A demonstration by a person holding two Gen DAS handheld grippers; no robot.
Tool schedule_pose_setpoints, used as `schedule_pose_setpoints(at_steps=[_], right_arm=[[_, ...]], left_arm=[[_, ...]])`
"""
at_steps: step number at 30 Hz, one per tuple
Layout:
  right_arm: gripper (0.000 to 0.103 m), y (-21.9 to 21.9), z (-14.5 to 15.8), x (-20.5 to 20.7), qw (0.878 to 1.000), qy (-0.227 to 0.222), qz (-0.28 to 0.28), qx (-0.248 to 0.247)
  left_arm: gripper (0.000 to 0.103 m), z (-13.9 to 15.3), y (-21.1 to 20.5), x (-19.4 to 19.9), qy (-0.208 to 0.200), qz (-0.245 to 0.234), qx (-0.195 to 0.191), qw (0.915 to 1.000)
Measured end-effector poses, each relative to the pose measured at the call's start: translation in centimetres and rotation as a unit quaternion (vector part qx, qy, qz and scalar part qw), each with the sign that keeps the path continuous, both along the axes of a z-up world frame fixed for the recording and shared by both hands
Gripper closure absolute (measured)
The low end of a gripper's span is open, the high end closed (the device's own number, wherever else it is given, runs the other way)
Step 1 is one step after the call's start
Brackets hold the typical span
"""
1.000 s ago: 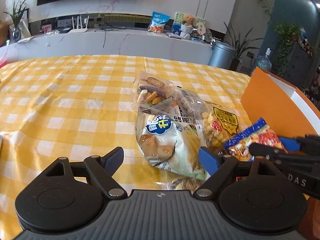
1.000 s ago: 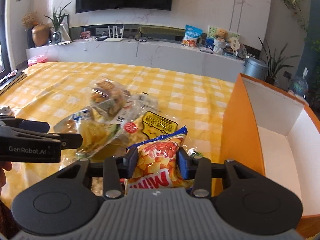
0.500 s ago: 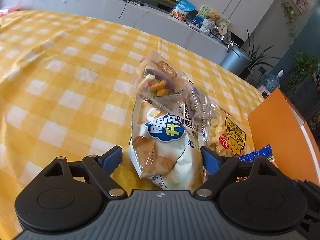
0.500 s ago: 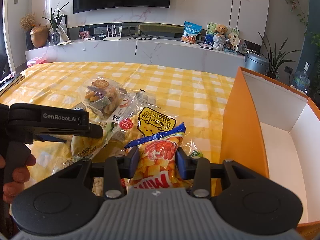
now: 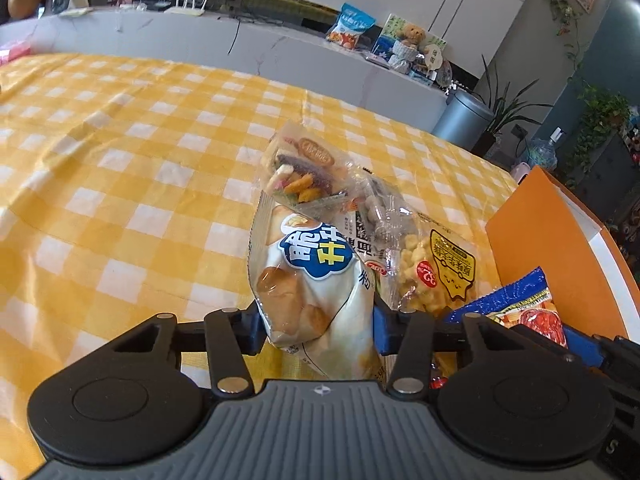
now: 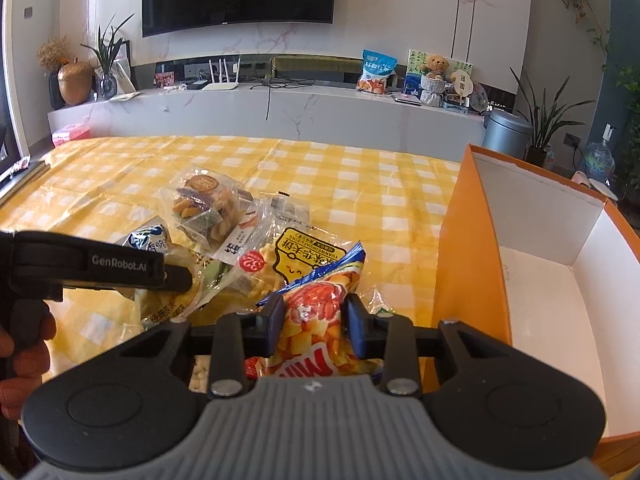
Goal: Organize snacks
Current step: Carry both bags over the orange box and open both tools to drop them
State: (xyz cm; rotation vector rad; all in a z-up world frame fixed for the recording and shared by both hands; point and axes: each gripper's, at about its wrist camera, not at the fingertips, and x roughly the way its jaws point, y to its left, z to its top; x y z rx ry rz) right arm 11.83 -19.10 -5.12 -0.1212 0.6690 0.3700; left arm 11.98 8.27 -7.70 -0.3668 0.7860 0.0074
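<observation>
1. The orange box (image 6: pixel 460 240) on the checked tablecloth (image 5: pixel 120 160) is showing its white inside only to the right camera.
2. The left gripper (image 5: pixel 316 328) is squeezing the white bread-snack bag (image 5: pixel 312 292).
3. The right gripper (image 6: pixel 315 320) is pinching the red chip bag (image 6: pixel 320 300) beside the box.

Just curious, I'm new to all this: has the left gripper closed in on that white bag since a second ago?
Yes. The left gripper has moved onto the white snack bag on the checked tablecloth and now pinches it.
</observation>
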Motion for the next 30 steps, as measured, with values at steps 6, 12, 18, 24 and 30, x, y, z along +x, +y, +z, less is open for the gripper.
schedule_pose_setpoints(at_steps=[6,12,18,24,30], right_arm=[[0.075,-1.1,1.4,-0.6,0.999,0.003,-0.003,0.037],[0.076,-2.9,4.0,-1.5,0.997,-0.014,0.005,0.077],[0.077,-6.2,6.7,-1.6,0.993,-0.022,0.005,0.115],[0.078,-10.4,9.1,-1.8,0.992,-0.033,-0.018,0.120],[0.079,-14.6,10.4,-1.7,0.991,-0.029,-0.053,0.118]], left_arm=[[0.049,2.8,-1.2,-1.8,-0.033,-0.015,0.030,0.9989],[0.049,5.7,-2.7,-3.4,-0.057,-0.036,0.059,0.9959],[0.049,8.4,-4.5,-4.6,-0.081,-0.066,0.074,0.9917],[0.049,10.6,-7.5,-4.4,-0.106,-0.115,0.074,0.9848],[0.049,11.6,-11.6,-2.6,-0.098,-0.191,0.057,0.9750]])
